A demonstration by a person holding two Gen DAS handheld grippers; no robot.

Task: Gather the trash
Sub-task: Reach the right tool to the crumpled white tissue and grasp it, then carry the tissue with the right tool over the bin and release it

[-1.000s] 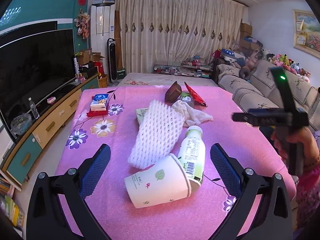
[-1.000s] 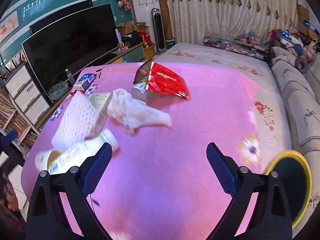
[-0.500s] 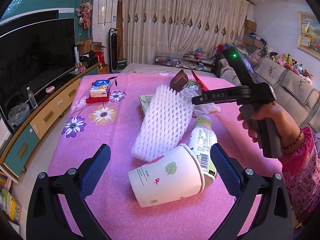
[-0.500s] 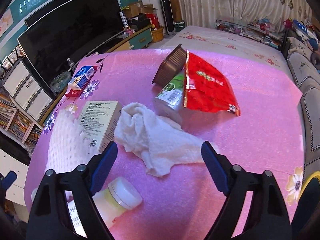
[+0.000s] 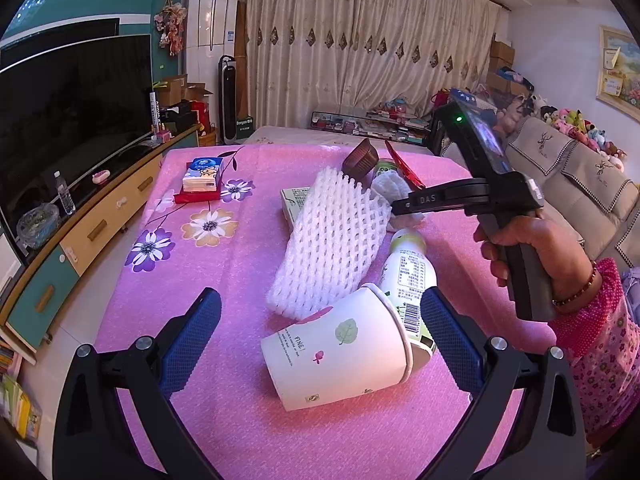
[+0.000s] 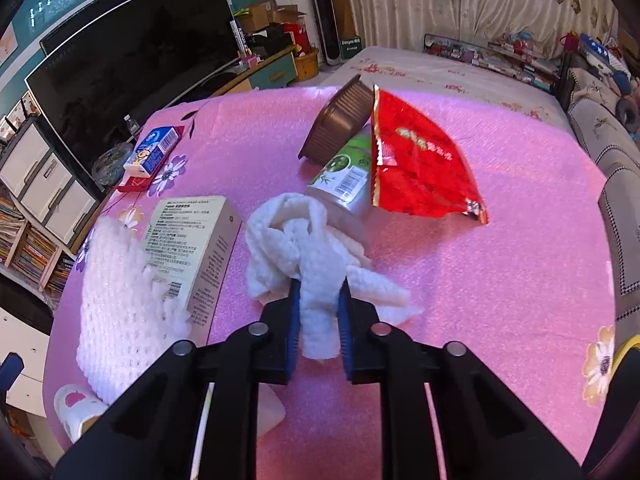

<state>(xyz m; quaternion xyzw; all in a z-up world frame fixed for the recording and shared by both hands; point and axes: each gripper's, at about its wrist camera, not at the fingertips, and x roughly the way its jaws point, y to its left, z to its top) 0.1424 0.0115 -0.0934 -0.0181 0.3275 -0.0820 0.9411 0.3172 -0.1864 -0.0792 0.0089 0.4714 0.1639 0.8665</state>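
Observation:
My right gripper (image 6: pixel 319 294) is shut on a crumpled white tissue (image 6: pixel 296 240) lying on the pink table. The tissue touches a green-labelled can (image 6: pixel 344 178) beside a red snack bag (image 6: pixel 416 168) and a brown tub (image 6: pixel 336 124). A beige carton (image 6: pixel 192 248) and white foam net (image 6: pixel 120 320) lie to its left. My left gripper (image 5: pixel 320 332) is open and hovers around a tipped paper cup (image 5: pixel 340 356), with a yogurt bottle (image 5: pixel 408 272) and the foam net (image 5: pixel 332 236) just beyond. The right gripper's body (image 5: pixel 492 196) shows there, held by a hand.
A blue tissue pack (image 5: pixel 202 178) sits on the table's far left (image 5: pixel 192 248). A TV cabinet (image 5: pixel 80 232) runs along the left, a sofa (image 5: pixel 580 184) along the right. A yellow-rimmed bin edge (image 6: pixel 626 350) shows at the right table edge.
My right gripper moved forward and down to the tissue and shut on it. My left gripper stayed open and edged slightly closer to the cup.

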